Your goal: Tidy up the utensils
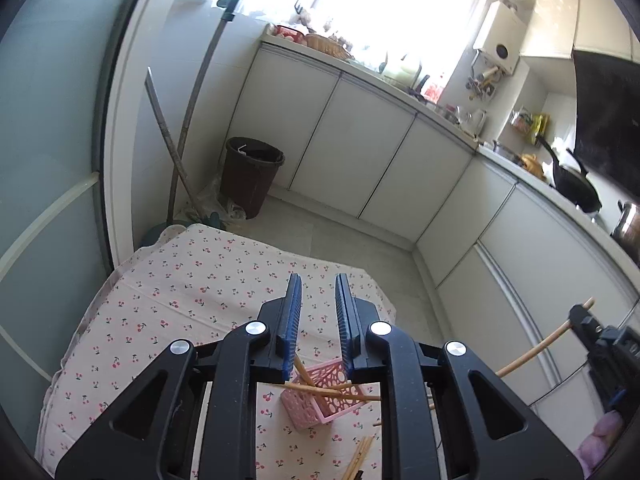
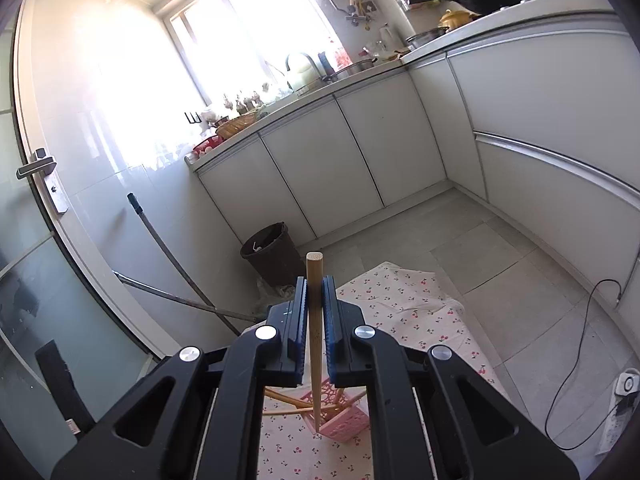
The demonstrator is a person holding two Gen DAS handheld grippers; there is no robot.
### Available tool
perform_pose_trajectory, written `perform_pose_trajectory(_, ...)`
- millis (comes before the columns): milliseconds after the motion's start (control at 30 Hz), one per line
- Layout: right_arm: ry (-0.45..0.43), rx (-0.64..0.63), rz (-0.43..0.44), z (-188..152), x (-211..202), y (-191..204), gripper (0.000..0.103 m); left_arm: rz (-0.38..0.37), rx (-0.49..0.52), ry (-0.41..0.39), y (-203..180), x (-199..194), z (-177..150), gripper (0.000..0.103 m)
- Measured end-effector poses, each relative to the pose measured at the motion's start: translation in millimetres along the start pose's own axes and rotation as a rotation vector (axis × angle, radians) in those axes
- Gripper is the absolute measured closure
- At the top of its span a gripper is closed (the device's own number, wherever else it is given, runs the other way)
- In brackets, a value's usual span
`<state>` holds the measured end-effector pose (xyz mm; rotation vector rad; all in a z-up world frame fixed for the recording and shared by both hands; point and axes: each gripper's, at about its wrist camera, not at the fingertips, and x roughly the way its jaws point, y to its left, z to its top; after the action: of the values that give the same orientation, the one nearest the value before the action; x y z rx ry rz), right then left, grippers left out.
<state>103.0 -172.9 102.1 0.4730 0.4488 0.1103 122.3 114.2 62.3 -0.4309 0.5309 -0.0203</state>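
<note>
A pink perforated basket [image 1: 320, 396] stands on the cherry-print tablecloth [image 1: 180, 300] and holds several wooden chopsticks [image 1: 328, 392]. More chopsticks [image 1: 360, 456] lie loose on the cloth near the front. My left gripper [image 1: 318, 284] is open and empty above the basket. My right gripper [image 2: 315, 288] is shut on a wooden chopstick [image 2: 315, 340], held upright with its tip over the pink basket [image 2: 340, 416]. The right gripper with its chopstick [image 1: 540, 344] also shows at the right of the left wrist view.
White kitchen cabinets [image 1: 360, 152] run along the back and right. A dark bin [image 1: 252, 176] and mop handles [image 1: 184, 140] stand in the left corner by a glass door [image 2: 36, 240]. A power strip and cable [image 2: 616, 400] lie on the floor.
</note>
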Motion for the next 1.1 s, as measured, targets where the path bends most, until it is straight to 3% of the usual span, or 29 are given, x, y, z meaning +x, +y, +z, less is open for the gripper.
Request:
perform_pose_trajectory(133, 0.004, -0.005, 0.008, -1.6, 6.6, 6.9, 0.095, -0.01, -0.028, -0.032, 7.4, -11.3, 9.4, 0.08)
perform_pose_trajectory(233, 0.005, -0.005, 0.015, -2.0, 7.9, 9.5, 0.095, 0.016, -0.009, 0.006, 9.0, -9.3, 11.9, 0.073)
perform_pose_trajectory(300, 0.004, -0.004, 0.018, -2.1, 7.0, 9.8, 0.095, 0.059, 0.067, 0.122, 7.7, 8.2, 6.9, 0.066)
perform_pose_trajectory(433, 0.011, -0.007, 0.02, -3.9, 3.7, 8.3, 0.095, 0.102, 0.268, 0.469, 16.3, 67.7, -37.6, 0.06)
perform_pose_trajectory(467, 0.014, -0.008, 0.021, -5.0, 2.4, 7.3, 0.095, 0.109, 0.259, 0.538, 24.3, 80.2, -49.7, 0.059)
perform_pose_trajectory(533, 0.027, -0.009, 0.024, -7.1, 1.3, 4.7, 0.095, 0.112, 0.142, 0.678, 51.5, 104.5, -73.7, 0.056)
perform_pose_trajectory(600, 0.038, -0.006, 0.025, -8.7, 2.9, 3.2, 0.095, 0.188, -0.002, 0.778, 86.7, 124.7, -95.5, 0.055)
perform_pose_trajectory(667, 0.05, -0.002, 0.025, -12.5, 4.3, 1.3, 0.095, 0.322, -0.151, 0.787, 122.3, 132.6, -106.0, 0.055)
perform_pose_trajectory(733, 0.069, 0.006, 0.031, -15.5, 7.4, -0.9, 0.095, 0.467, -0.296, 0.754, 153.9, 131.1, -114.5, 0.049)
perform_pose_trajectory(833, 0.088, 0.007, 0.036, -18.1, 10.8, -2.4, 0.095, 0.571, -0.425, 0.735, 176.6, 131.3, -128.6, 0.041)
perform_pose_trajectory(900, 0.093, 0.006, 0.035, -18.5, 11.9, -4.4, 0.095, 0.572, -0.501, 0.736, 183.0, 136.0, -137.7, 0.039)
perform_pose_trajectory(1000, 0.104, 0.008, 0.035, -19.6, 12.8, -6.8, 0.095, 0.566, -0.442, 0.728, 165.9, 147.7, -139.4, 0.034)
perform_pose_trajectory(1067, 0.108, 0.006, 0.028, -21.4, 12.7, -8.9, 0.095, 0.589, -0.367, 0.723, 153.0, 153.0, -141.9, 0.036)
perform_pose_trajectory(1100, 0.11, 0.004, 0.025, -21.9, 12.5, -10.1, 0.095, 0.604, -0.306, 0.712, 144.5, 155.1, -143.7, 0.043)
